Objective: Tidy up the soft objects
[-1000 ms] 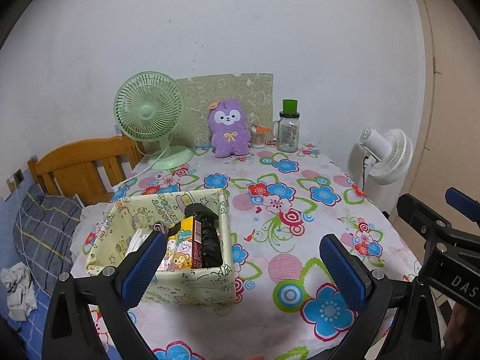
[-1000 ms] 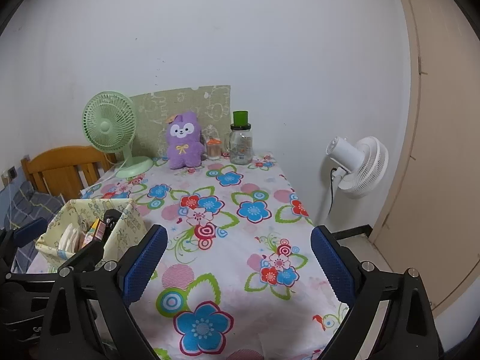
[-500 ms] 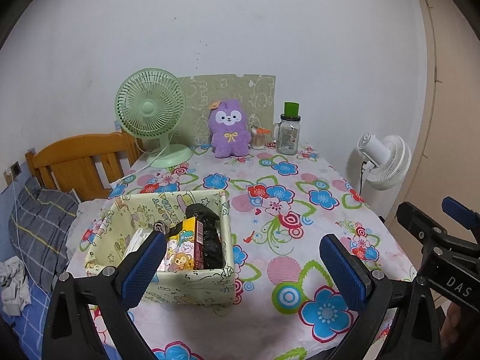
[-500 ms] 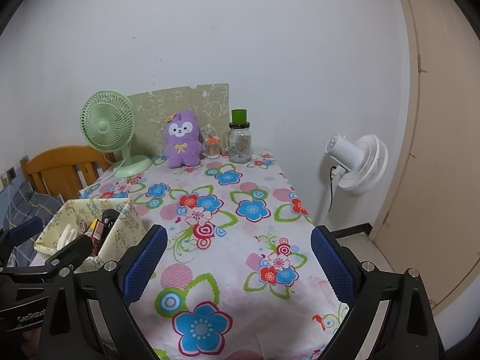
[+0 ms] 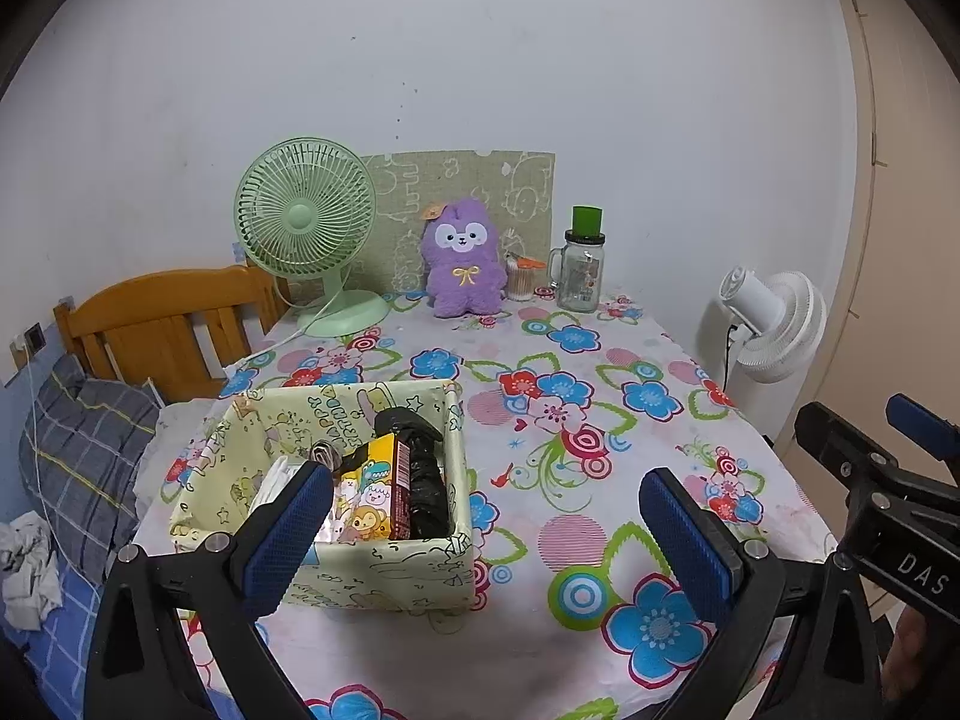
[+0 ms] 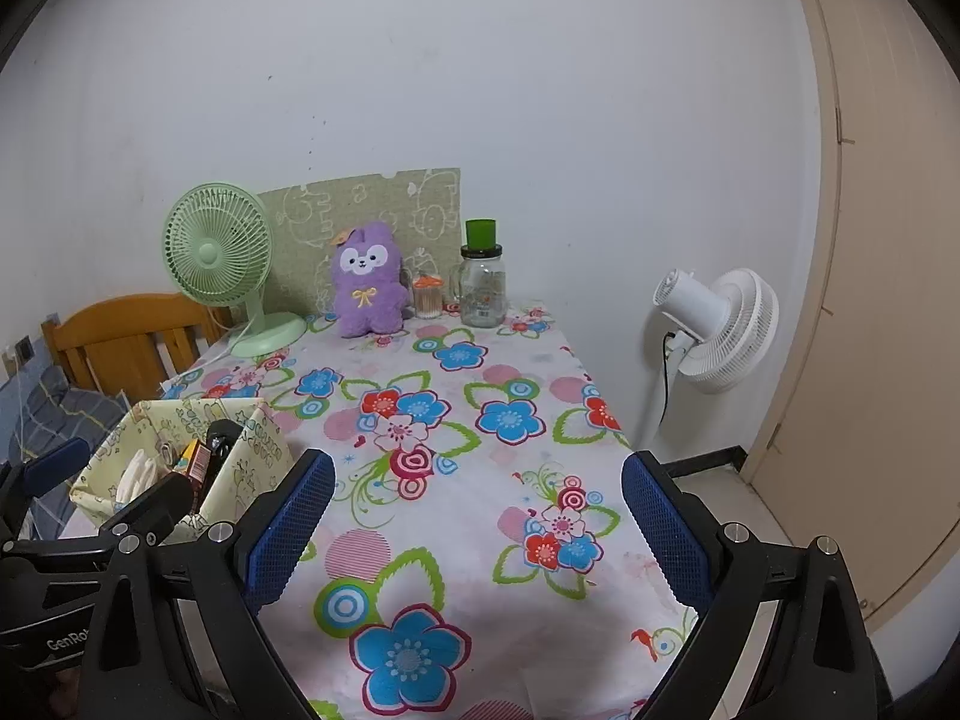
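Observation:
A purple plush toy (image 5: 462, 267) (image 6: 366, 280) sits upright at the far end of the flowered table (image 5: 576, 420), against a green board. A pale yellow fabric box (image 5: 240, 450) (image 6: 252, 438) stands at the near left, holding a colourful carton, black items and white cloth. My left gripper (image 5: 486, 531) hangs open over the near edge, its left finger in front of the box. My right gripper (image 6: 477, 525) is open too, above the near middle of the table, with nothing between its fingers.
A green desk fan (image 5: 306, 228) stands far left, a glass jar with a green lid (image 5: 581, 270) and a small cup far right. A white floor fan (image 5: 774, 324) stands off the right side. A wooden headboard (image 5: 156, 324) and bedding lie left.
Both grippers have drifted slightly back and up, so the table shows a bit farther off. Nothing was taken hold of and both stay open.

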